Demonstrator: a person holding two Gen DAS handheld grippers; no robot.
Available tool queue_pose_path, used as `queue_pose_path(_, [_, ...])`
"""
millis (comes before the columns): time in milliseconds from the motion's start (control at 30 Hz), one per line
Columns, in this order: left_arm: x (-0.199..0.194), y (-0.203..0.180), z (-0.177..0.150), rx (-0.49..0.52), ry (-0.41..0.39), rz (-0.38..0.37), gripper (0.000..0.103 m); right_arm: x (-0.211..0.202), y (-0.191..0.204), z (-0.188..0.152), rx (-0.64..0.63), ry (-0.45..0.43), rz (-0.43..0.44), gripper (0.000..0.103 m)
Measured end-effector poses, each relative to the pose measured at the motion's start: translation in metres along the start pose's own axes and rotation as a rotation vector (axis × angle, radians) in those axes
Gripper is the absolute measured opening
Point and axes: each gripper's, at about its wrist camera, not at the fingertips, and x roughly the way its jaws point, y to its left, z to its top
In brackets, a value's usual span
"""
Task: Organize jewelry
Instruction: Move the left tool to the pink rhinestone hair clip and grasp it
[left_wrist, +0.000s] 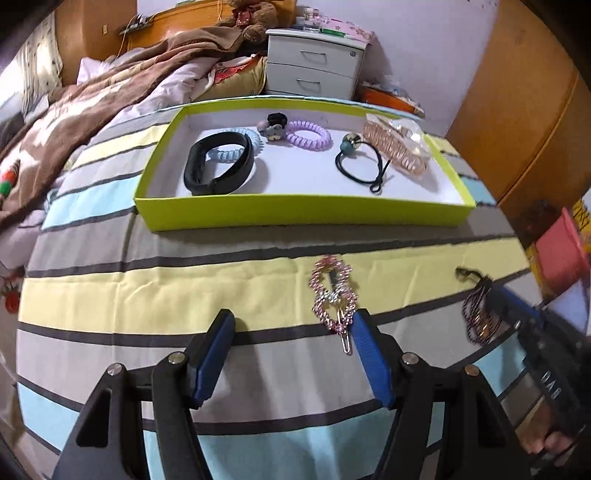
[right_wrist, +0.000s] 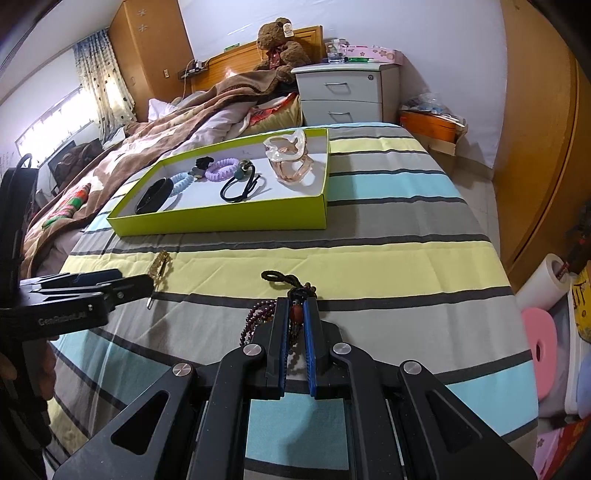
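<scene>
A lime-green tray (left_wrist: 303, 214) (right_wrist: 221, 221) sits on the striped bed. It holds a black band (left_wrist: 218, 166), a blue coil tie (left_wrist: 236, 147), a purple coil tie (left_wrist: 308, 134), a black elastic (left_wrist: 362, 164) and a pink claw clip (left_wrist: 397, 146). My left gripper (left_wrist: 293, 319) is open; a pink rhinestone hair clip (left_wrist: 334, 295) lies by its right finger. My right gripper (right_wrist: 295, 302) is shut on a dark beaded bracelet (right_wrist: 258, 317) with a black cord (right_wrist: 277, 277); the bracelet also shows in the left wrist view (left_wrist: 478, 314).
A brown blanket (left_wrist: 92, 110) covers the bed's left side. A white nightstand (right_wrist: 347, 96) and a teddy bear (right_wrist: 280, 44) stand at the head. A wooden wardrobe (right_wrist: 535, 147) is on the right, with clutter on the floor (right_wrist: 554, 332).
</scene>
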Motion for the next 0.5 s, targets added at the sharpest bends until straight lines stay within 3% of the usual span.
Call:
queue_pose_path(167, [0.004,-0.007,0.004,0.006,-0.016,-0.013,0.068,0.001,0.001,0.001,-0.002,0.004,0.008,0.009])
queue_pose_path(300, [0.006,-0.014,0.004,0.031,-0.018,0.022,0.068,0.006,0.003,0.001,-0.010,0.022,0.009,0.029])
queue_pose_path(433, [0.007,-0.020,0.000,0.065,-0.035,0.055,0.067,0.011,0.007,0.000,-0.031,0.047,0.001,0.030])
queue_pose_path(500, [0.007,-0.019,0.000,0.069,-0.038,0.060,0.063,0.011,0.006,0.000,-0.025,0.047,-0.002,0.030])
